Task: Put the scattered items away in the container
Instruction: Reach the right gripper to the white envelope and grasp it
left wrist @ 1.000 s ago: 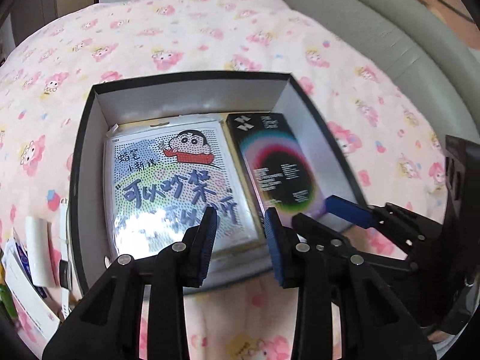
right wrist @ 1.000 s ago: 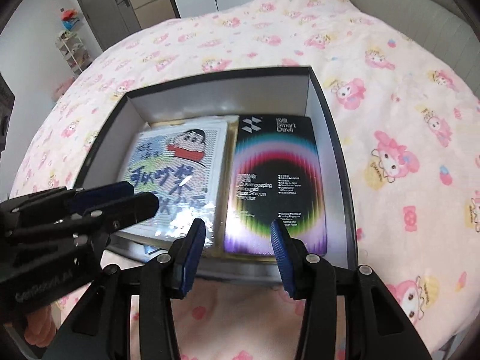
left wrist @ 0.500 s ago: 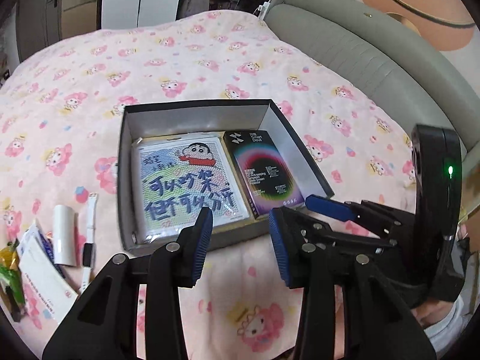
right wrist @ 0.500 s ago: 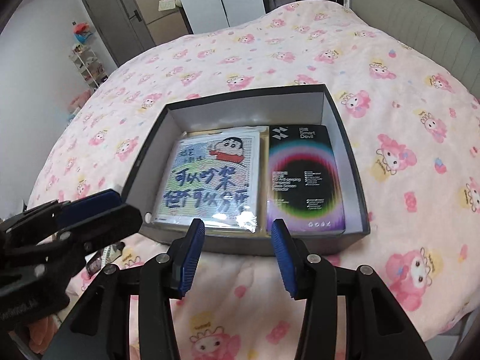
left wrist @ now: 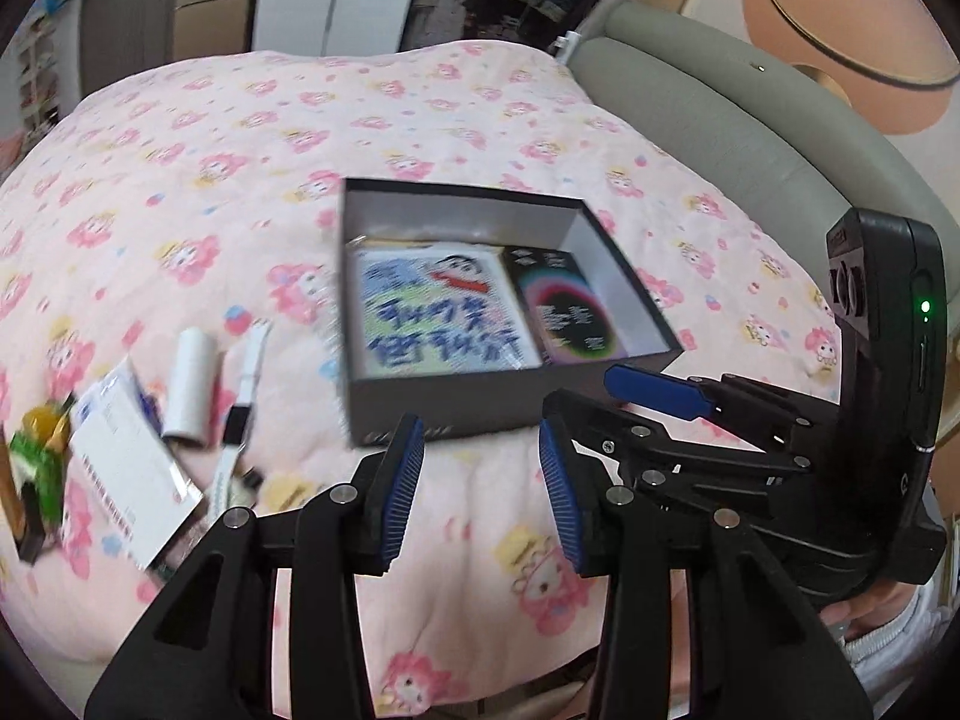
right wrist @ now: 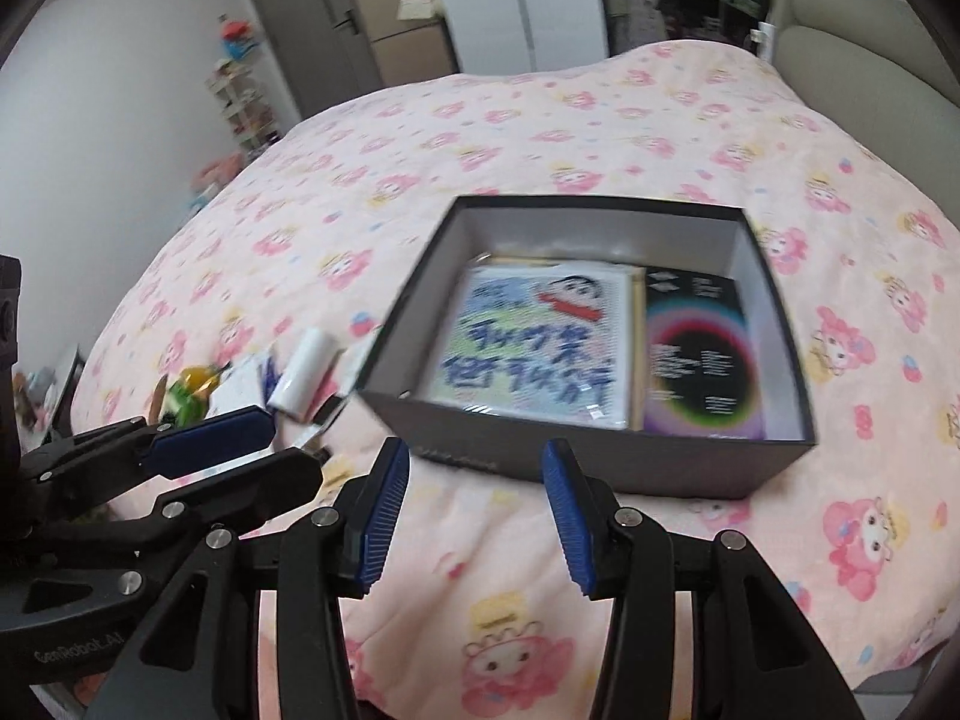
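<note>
The left gripper (left wrist: 480, 480) hangs over the pink bedcover (left wrist: 252, 138) with its jaws partly open and nothing between the blue pads; only the printed cloth shows in the gap. The dark box (left wrist: 456, 414) lies beyond the fingertips, a little above them in the left wrist view, and its near wall is close to the pads but not touching them. Inside the box a cartoon packet (left wrist: 438, 312) lies flat on the left and a black packet with a rainbow ring (left wrist: 564, 312) lies flat just beside it on the right. The scattered items are to the left of the box and well apart from the left jaws: a white tube (left wrist: 187, 384), a thin white and black strip (left wrist: 243, 402), a white card packet (left wrist: 129, 456) and a green and yellow thing (left wrist: 36, 456), which is too blurred to name, maybe a small toy. The right gripper (right wrist: 474, 510) is also partly open and empty, with the box (right wrist: 600, 462) just past its fingertips and slightly to the right. From this side the white tube (right wrist: 300, 378) lies near the left corner of the box
</note>
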The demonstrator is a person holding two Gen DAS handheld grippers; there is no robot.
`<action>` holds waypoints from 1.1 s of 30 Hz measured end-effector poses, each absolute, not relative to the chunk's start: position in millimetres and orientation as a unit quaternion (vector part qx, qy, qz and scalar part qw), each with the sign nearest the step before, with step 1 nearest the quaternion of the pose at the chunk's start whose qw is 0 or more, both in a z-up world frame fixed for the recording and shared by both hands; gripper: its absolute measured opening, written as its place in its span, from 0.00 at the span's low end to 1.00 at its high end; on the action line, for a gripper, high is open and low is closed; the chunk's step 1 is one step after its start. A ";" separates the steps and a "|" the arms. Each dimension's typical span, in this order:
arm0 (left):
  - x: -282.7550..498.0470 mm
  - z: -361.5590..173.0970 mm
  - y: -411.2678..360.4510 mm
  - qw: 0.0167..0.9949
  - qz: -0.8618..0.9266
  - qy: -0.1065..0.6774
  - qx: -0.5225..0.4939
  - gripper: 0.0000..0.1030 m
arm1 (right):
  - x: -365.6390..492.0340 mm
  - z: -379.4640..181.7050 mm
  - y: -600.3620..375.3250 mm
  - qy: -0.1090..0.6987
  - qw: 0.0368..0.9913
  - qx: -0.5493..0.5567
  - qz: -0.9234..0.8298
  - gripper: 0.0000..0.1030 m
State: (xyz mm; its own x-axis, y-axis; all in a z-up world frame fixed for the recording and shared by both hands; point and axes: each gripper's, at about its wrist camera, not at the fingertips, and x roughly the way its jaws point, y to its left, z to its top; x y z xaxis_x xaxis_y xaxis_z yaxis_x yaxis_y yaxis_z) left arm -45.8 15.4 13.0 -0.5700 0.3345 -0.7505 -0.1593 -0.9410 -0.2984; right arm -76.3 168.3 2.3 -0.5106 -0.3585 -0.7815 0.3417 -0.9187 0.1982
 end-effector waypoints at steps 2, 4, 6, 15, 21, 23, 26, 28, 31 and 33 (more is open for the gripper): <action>-35.8 6.5 2.5 0.130 0.880 -0.109 -0.445 0.39 | -71.3 -2.4 154.0 -0.001 0.218 0.454 -0.864 0.41; -25.8 -1.3 -11.2 0.120 0.878 -0.120 -0.448 0.39 | -66.9 -9.0 138.0 0.009 0.234 0.461 -0.856 0.41; -15.8 -9.4 -27.4 0.109 0.876 -0.130 -0.452 0.39 | -62.8 -16.2 121.5 0.018 0.251 0.469 -0.847 0.41; 11.5 -37.9 -105.1 0.038 0.870 -0.186 -0.454 0.39 | -60.6 -42.9 34.3 0.077 0.321 0.489 -0.807 0.41; 18.7 -67.2 -150.9 -0.040 0.864 -0.216 -0.454 0.39 | -66.6 -71.1 -16.0 0.127 0.339 0.508 -0.782 0.41; 18.6 -78.1 -164.6 -0.058 0.859 -0.226 -0.456 0.39 | -69.4 -81.6 -28.2 0.140 0.341 0.516 -0.773 0.41; 17.8 -93.9 -180.3 -0.072 0.850 -0.245 -0.461 0.39 | -76.0 -96.9 -43.9 0.163 0.338 0.532 -0.759 0.41; 17.7 -103.0 -188.3 -0.079 0.845 -0.255 -0.463 0.39 | -82.6 -106.5 -51.8 0.171 0.332 0.545 -0.751 0.41; 16.0 -114.8 -197.6 -0.082 0.837 -0.273 -0.467 0.39 | -93.1 -111.1 -59.3 0.169 0.324 0.550 -0.751 0.41; 14.3 -120.4 -201.4 -0.081 0.834 -0.279 -0.468 0.39 | -101.6 -113.0 -64.7 0.171 0.318 0.547 -0.755 0.41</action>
State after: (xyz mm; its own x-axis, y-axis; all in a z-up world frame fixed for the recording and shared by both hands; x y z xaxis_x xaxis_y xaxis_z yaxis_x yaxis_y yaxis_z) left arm 14.3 -201.4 -120.4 -0.5482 0.1256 -0.8269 0.3971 -0.8311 -0.3895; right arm -101.6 -64.7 -113.0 -0.1991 -0.2937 -0.9349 0.6669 -0.7396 0.0903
